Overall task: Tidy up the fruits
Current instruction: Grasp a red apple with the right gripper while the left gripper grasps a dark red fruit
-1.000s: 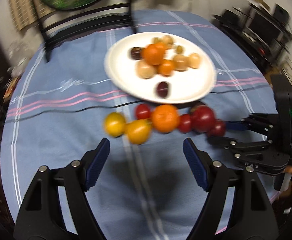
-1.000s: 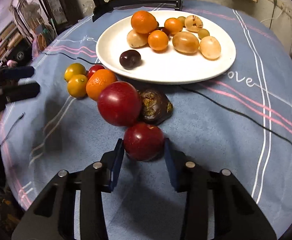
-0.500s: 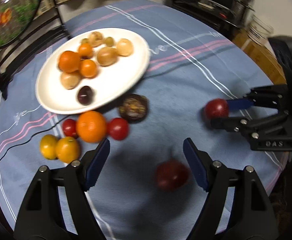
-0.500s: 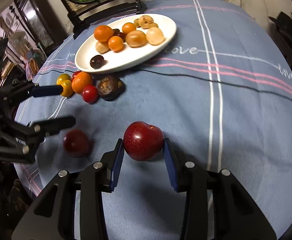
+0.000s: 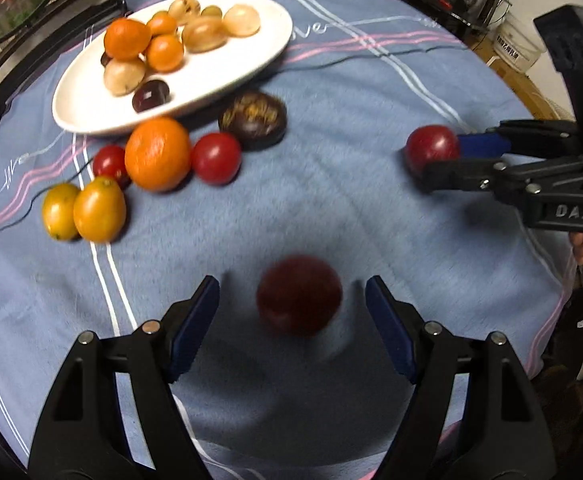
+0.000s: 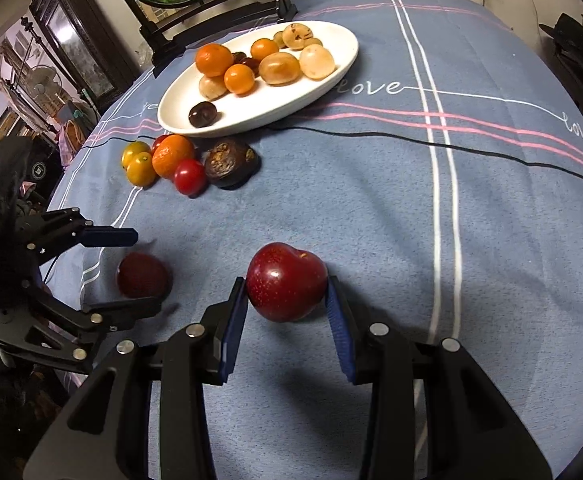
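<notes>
I'm lining my wide-open left gripper around the loose dark red plum lying dead ahead between its pads, while my right gripper is clamping another plum.

The right gripper reaches forward low over the surface, its blue-padded fingers closed against both sides of a dark red plum, which sits gripped between the tips. The left gripper points forward at a similar low height with its fingers spread wide, a gap on either side of a second, blurred red plum that lies between them untouched. From the left wrist view the right gripper enters from the right edge, and part of the holder's hand shows behind its black body, while each gripper appears side-on in the other's view
</notes>
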The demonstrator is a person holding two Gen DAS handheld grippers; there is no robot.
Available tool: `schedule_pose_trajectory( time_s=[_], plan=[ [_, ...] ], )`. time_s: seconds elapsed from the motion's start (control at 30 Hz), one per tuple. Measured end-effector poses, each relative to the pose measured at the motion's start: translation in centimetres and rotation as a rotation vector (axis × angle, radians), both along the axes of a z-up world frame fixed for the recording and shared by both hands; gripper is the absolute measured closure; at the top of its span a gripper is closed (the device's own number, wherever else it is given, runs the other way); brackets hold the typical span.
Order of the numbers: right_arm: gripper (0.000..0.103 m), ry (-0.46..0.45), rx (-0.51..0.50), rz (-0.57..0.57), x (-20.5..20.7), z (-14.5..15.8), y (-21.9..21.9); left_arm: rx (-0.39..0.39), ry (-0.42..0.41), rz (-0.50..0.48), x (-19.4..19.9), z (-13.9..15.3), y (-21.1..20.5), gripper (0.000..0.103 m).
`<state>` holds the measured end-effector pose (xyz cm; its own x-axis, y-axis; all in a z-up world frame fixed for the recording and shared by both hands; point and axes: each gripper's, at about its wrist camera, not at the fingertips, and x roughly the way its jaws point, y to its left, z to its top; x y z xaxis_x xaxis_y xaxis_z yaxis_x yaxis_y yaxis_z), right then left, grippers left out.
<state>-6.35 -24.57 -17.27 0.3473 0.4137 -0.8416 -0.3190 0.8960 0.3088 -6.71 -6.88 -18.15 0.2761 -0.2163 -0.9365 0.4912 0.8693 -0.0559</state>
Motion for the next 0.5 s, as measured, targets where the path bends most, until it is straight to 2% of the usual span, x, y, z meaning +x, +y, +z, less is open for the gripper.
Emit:
schedule_pose_trajectory(
  time_s=[0.2, 0.27, 0.3, 0.33, 0.5],
  plan=[
    [0.063, 0.002, -0.007, 0.011, -0.33, 0.08, 0.55, -0.028, -0.013, 0.037, 0.42, 0.17, -0.01, 0.027],
    [0.063, 0.004, -0.009, 0.010, -0.42, 0.08, 0.64, -0.036, -0.007, 0.040, 0.76, 0.16, 0.01, 0.038],
    [0.063, 0.004, -0.012, 0.010, -0.48, 0.07, 0.65, -0.036, 0.006, 0.035, 0.89, -0.08, 0.02, 0.061],
    [0.063, 0.006, -0.012, 0.008, -0.53, 0.08, 0.67, -0.043, 0.032, 0.028, 0.96, -0.38, 0.04, 0.062],
    [0.063, -0.003, -0.009, 0.012, -0.75, 0.57, 0.95, -0.051, 0.032, 0.034, 0.17, -0.26, 0.37, 0.062]
  ],
)
